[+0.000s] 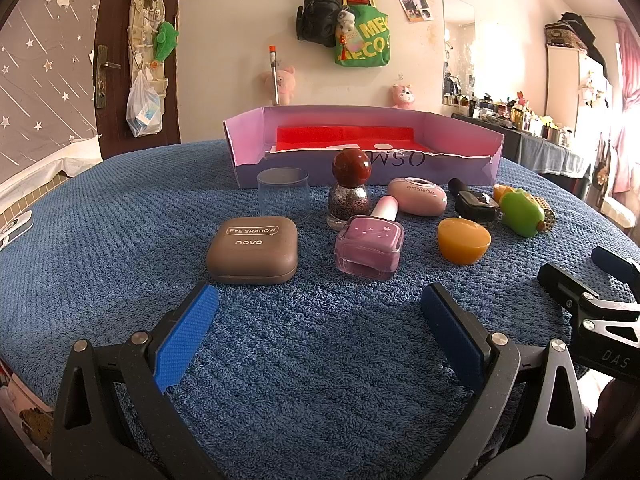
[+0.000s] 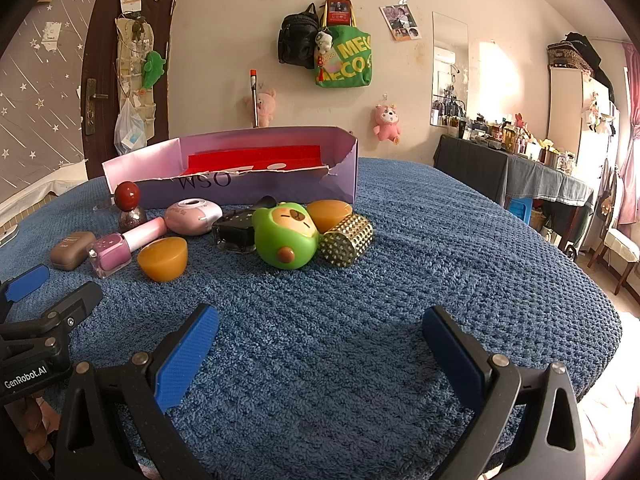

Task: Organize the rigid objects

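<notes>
Small items lie on a blue towel before a purple box (image 1: 452, 168) (image 2: 280, 188) with a red lining. A brown eye shadow case (image 1: 253, 255) (image 2: 72, 250), a clear cup (image 1: 282, 196), a glitter bottle with a red ball cap (image 1: 349, 194) (image 2: 129, 208), a pink nail polish bottle (image 1: 370, 249) (image 2: 116, 254), a pink oval case (image 1: 417, 196) (image 2: 193, 216), an orange half-sphere (image 1: 463, 246) (image 2: 163, 259), a black item (image 1: 476, 204) (image 2: 236, 232), a green avocado toy (image 1: 522, 213) (image 2: 285, 236) and a gold studded cylinder (image 2: 347, 245). My left gripper (image 1: 320, 304) is open, short of the eye shadow case and nail polish. My right gripper (image 2: 320, 324) is open over bare towel.
A second orange piece (image 2: 329, 214) sits behind the avocado toy. The round table's edge (image 2: 580, 280) drops off at the right, with a dark side table (image 2: 512, 168) of bottles beyond. Bags hang on the far wall and a door (image 1: 116, 56) stands at the left.
</notes>
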